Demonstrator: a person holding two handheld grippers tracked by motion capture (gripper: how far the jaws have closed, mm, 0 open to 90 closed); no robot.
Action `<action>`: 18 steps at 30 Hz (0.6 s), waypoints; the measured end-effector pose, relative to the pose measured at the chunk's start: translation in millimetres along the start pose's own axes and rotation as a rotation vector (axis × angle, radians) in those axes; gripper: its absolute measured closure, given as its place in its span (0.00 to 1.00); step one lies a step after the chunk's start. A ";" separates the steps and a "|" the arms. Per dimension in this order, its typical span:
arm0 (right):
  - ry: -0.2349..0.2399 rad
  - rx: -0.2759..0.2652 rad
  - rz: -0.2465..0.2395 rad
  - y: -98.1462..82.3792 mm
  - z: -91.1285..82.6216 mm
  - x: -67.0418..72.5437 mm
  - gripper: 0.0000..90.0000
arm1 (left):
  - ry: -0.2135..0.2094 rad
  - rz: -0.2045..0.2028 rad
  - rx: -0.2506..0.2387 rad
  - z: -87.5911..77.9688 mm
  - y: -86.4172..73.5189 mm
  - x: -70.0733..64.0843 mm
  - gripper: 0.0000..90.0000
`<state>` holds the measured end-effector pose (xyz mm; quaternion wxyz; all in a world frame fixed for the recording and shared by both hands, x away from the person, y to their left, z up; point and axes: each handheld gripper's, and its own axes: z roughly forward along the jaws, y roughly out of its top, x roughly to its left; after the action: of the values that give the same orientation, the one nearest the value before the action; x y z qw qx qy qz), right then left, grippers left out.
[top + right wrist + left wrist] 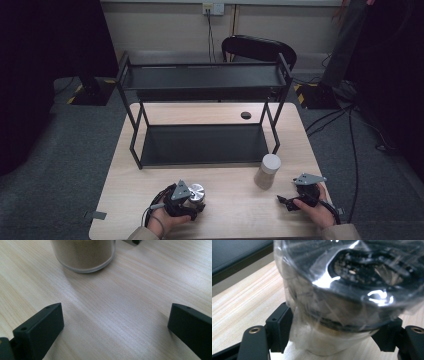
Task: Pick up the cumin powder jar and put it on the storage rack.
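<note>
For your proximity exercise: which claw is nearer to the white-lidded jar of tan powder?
Right. The right claw sits open just beside the white-lidded jar; the left claw is farther across the table, shut on a plastic-wrapped jar.

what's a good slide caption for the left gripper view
Left gripper shut on a film-wrapped jar standing on the wooden table, its black jaws pressing either side.

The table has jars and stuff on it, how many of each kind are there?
Jars: 2, a plastic-wrapped jar in the left claw, and a white-lidded jar of tan powder standing free
Black two-tier shelf racks: 1
Claws: 2, the left one and the right claw, open
Total: 5
</note>
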<state>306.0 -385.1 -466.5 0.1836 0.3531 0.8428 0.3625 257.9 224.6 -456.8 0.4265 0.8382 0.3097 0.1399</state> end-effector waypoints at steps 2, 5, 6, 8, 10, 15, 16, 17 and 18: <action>0.000 0.000 0.000 0.0 0.0 0.0 0.00 | 0.013 0.024 0.002 -1.2 1.7 -2.8 0.33; 0.000 0.000 0.000 0.0 0.0 0.0 0.00 | 0.023 0.040 0.002 -1.9 2.2 -4.6 0.34; 0.000 0.000 0.000 0.0 0.0 0.0 0.00 | 0.022 0.037 0.001 -2.0 1.9 -4.0 0.34; 0.000 0.000 0.000 0.0 0.0 0.0 0.00 | 0.028 0.025 0.000 -2.5 2.1 -4.4 0.34; 0.000 0.000 0.000 0.0 0.0 0.0 0.00 | 0.038 0.028 0.000 -2.8 1.8 -5.5 0.34; 0.000 0.000 0.000 0.0 0.0 0.0 0.00 | 0.042 0.016 -0.007 -3.9 1.5 -4.7 0.34; 0.000 0.000 0.000 0.0 0.0 0.0 0.00 | 0.043 0.016 -0.010 -4.6 1.6 -4.6 0.34; 0.000 0.000 0.000 0.0 0.0 0.0 0.00 | 0.044 0.015 -0.011 -5.6 2.1 -4.6 0.34; 0.000 0.000 0.000 0.0 0.0 0.0 0.00 | 0.042 0.012 -0.021 -6.5 1.8 -4.3 0.34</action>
<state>306.0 -385.1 -466.5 0.1836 0.3530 0.8427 0.3626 252.1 225.2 -451.4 0.4277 0.8324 0.3122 0.1634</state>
